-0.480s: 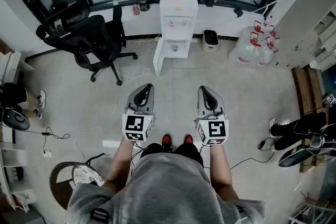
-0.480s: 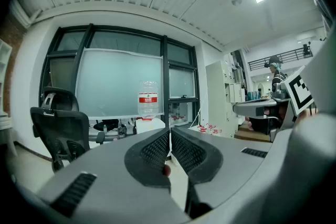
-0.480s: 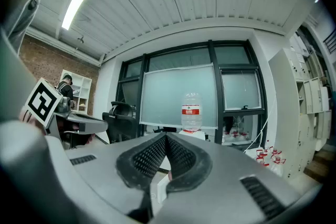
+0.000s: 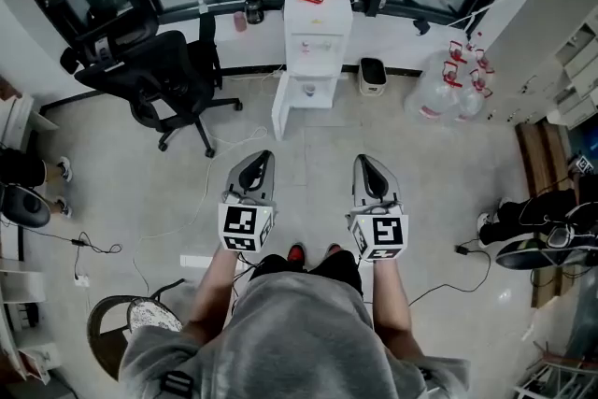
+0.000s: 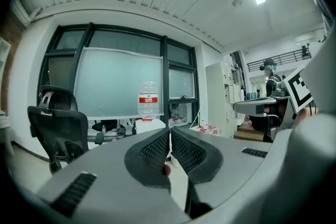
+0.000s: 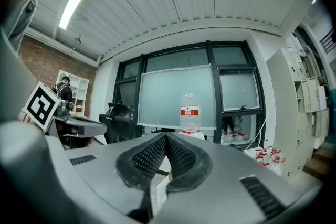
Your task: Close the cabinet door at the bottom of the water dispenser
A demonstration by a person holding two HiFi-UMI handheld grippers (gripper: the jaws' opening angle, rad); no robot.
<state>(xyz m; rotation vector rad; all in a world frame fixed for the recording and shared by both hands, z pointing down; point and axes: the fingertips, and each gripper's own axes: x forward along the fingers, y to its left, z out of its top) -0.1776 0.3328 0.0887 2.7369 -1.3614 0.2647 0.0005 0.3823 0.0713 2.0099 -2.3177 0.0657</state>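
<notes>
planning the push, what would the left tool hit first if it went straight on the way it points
Probably the open cabinet door at the foot of the water dispenser. The left tool, shut and empty, aims across bare floor toward it; depth is hard to judge.

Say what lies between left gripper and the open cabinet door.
Head view: only bare floor and a thin cable separate the left gripper from the cabinet door.

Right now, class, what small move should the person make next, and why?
Probably step forward toward the water dispenser. Its cabinet door stands swung open to the left, and the left gripper and right gripper, both shut and empty, are well short of it.
</notes>
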